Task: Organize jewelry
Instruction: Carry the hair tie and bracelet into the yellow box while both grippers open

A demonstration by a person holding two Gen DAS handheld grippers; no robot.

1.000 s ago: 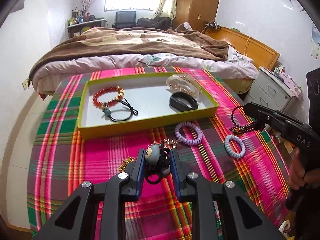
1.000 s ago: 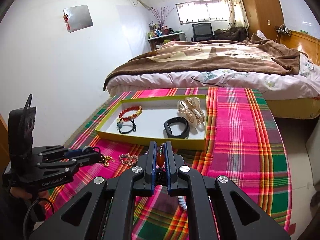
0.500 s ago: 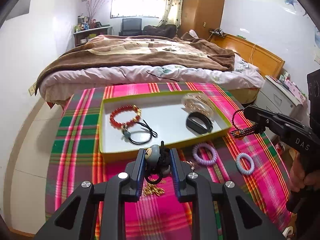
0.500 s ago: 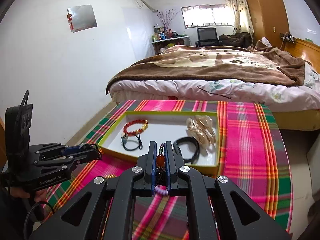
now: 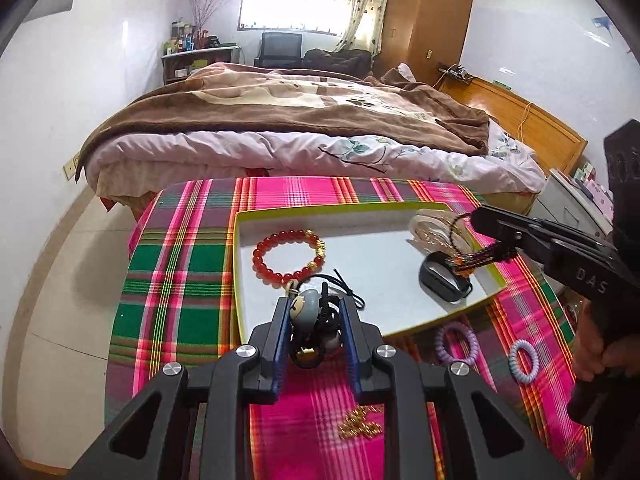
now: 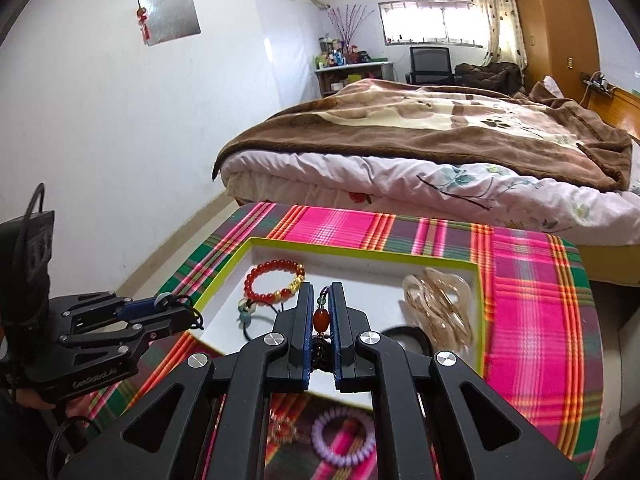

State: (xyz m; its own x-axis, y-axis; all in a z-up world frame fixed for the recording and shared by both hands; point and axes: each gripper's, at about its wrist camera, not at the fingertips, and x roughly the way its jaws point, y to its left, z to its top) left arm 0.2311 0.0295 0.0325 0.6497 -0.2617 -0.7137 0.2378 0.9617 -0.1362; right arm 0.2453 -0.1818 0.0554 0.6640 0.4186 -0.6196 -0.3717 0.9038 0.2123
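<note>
Within a second I had carried both pieces from over the table to above the tray point(image 5: 404, 330) at frame centre, left jaws clamped on the bell-charm cord point(image 5: 310, 314), right jaws pinching the dark beaded bracelet point(image 6: 321, 320), ready to drop.

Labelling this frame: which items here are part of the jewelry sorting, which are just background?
Job: tray, red bead bracelet, left gripper with bell charm, right gripper with beaded strand, purple coil tie.
Background: bed, wardrobe, chair.
</note>
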